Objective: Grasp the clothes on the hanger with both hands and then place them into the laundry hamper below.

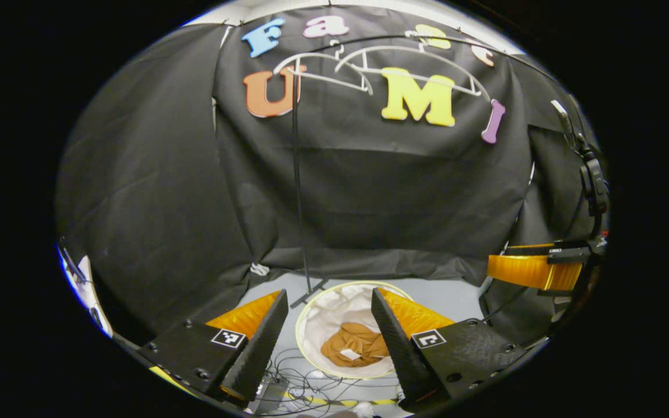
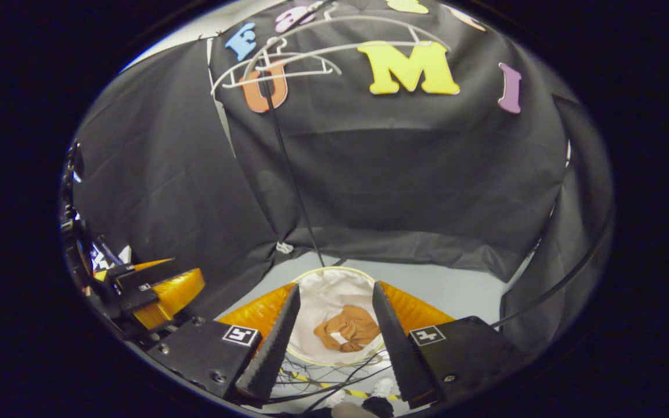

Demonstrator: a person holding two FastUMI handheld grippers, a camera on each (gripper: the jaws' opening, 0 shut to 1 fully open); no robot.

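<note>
1. Both pairs of jaws stand spread with nothing between them: our left gripper (image 1: pixel 328 342) and our right gripper (image 2: pixel 334 337) are released and hold no cloth.
2. The clothes (image 1: pixel 355 345), a crumpled tan bundle, lie inside the laundry hamper (image 1: pixel 311 325) on its white lining, seen below between our fingers in both the left gripper view and the right gripper view.
3. The hamper stands on the grey floor at the foot of the thin black rack pole (image 1: pixel 298 191); loose cables (image 1: pixel 299 377) trail on the floor just beside its near rim.
4. Up on the rail, the white hangers (image 1: pixel 410 72) hang bare, so we judge the placing done and the step in hand to be the clean withdrawal.
5. To do it well, we keep both pairs of jaws wide so no fold catches on a finger, and we lift straight up rather than sideways, away from the hamper's rim.
6. We keep the two grippers apart from each other; the right one sits near the edge of the left gripper view, so we back off evenly and stay clear of the pole and cables.
</note>
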